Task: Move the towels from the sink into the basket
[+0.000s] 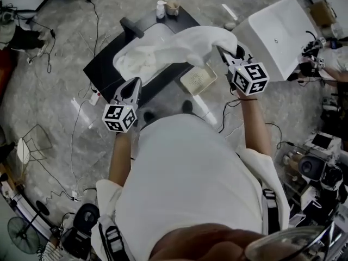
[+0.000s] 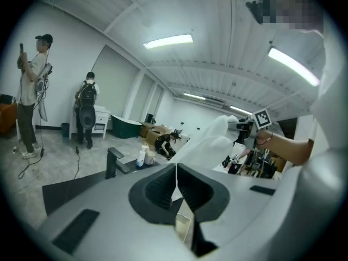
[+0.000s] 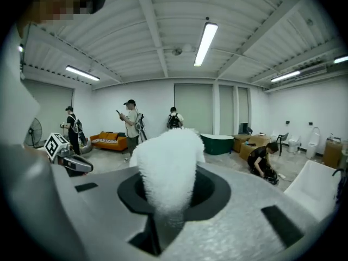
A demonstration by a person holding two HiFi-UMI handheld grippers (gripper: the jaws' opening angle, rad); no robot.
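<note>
Person's white-shirted torso (image 1: 185, 184), foreground, both arms out. Left claw (image 1: 134, 86) (image 2: 175, 185): jaws together, pinching a thin edge of the white towel (image 1: 185, 42) (image 2: 209, 143) (image 3: 166, 167). Right claw (image 1: 224, 51) (image 3: 166, 213): narrow, clamped on a thick bunch of the same towel. Towel: raised and stretched between both claws, its lower part sagging over the white sink (image 1: 133, 42) set in the black worktop (image 1: 103, 72). Basket (image 1: 198, 79): pale, perforated, on the floor just beside the worktop, under the towel's right end.

The person wears a white short-sleeved top (image 1: 185, 178) with black straps (image 1: 269, 200) at both shoulders. The left gripper (image 1: 132, 86) and right gripper (image 1: 231, 56) are grey and black, each bearing a white cube (image 1: 120, 117) with black square markers.
</note>
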